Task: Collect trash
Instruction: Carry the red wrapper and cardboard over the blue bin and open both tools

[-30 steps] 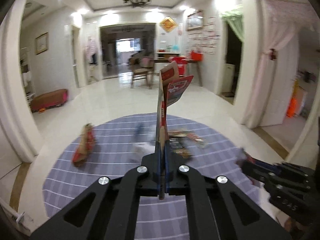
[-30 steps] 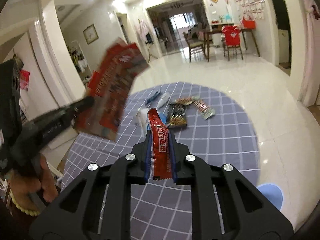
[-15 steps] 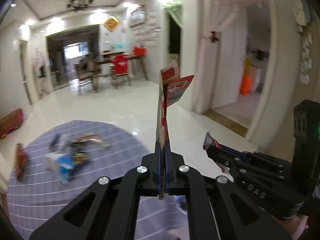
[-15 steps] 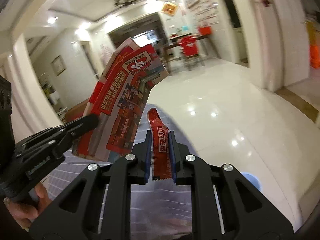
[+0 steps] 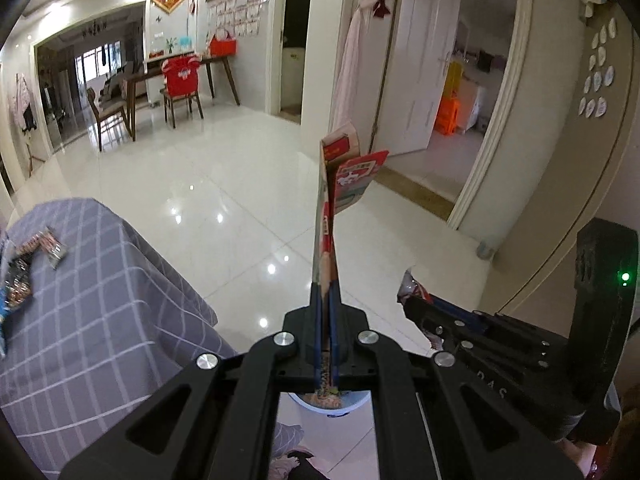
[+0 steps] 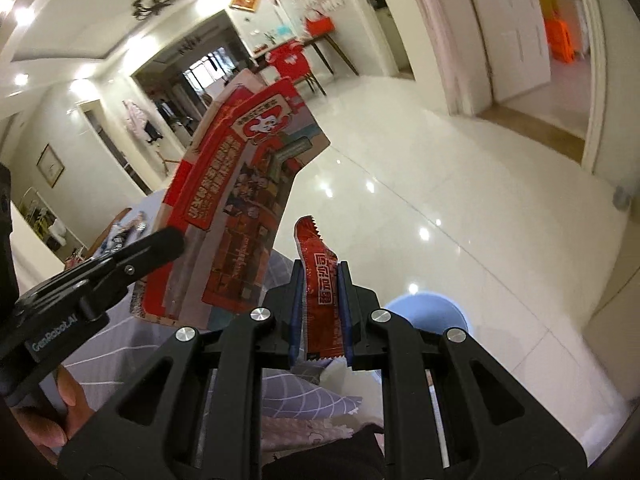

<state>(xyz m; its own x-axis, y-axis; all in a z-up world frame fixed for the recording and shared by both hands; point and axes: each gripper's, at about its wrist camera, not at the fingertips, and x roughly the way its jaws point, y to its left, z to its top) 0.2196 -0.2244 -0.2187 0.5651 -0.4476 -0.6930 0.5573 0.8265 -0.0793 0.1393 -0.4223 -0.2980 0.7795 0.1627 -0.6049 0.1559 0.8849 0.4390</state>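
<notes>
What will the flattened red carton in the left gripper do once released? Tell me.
The flattened red carton probably stays stiff: held at its lower end by the left gripper, it stands straight without drooping. Being thin and broad, it is likely light and may flutter sideways rather than drop straight. Its upper flap looks loose and could catch a rim.

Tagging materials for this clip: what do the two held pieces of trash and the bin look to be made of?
Flattened carton: printed paperboard, slightly glossy; it stands stiff, with creased folds and a raw edge.
Red wrapper: thin plastic or foil film, shiny, with a serrated end and a curl.
Bin: probably plastic; smooth, pale blue, evenly rounded rim, mostly hidden.
</notes>
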